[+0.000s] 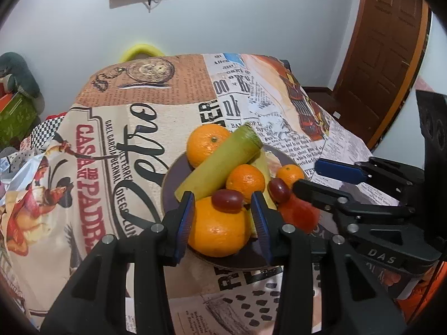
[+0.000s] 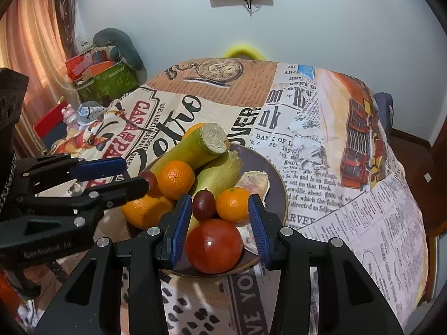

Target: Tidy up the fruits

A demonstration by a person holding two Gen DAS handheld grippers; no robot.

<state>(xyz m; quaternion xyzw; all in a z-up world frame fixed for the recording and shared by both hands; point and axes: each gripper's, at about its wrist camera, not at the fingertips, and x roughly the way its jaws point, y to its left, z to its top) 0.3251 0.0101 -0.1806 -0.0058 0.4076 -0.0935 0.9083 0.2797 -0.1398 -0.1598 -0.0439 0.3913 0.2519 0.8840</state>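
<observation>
A dark round plate (image 1: 170,176) (image 2: 276,184) on the table holds piled fruit: a large orange (image 1: 218,229) (image 2: 145,209), smaller oranges (image 1: 245,181) (image 2: 176,178), red grapes (image 1: 226,199) (image 2: 204,205), a red tomato (image 2: 213,245) (image 1: 299,212) and green sugarcane pieces (image 1: 220,162) (image 2: 195,145). My left gripper (image 1: 223,217) is open, its jaws on either side of the large orange, not touching it. My right gripper (image 2: 218,223) is open, its jaws on either side of the tomato.
The table is covered with a printed newspaper-style cloth (image 1: 134,128) (image 2: 321,153). A yellow chair back (image 1: 141,51) stands behind it. Boxes and clutter (image 2: 103,81) lie to the left. A wooden door (image 1: 382,55) is to the right.
</observation>
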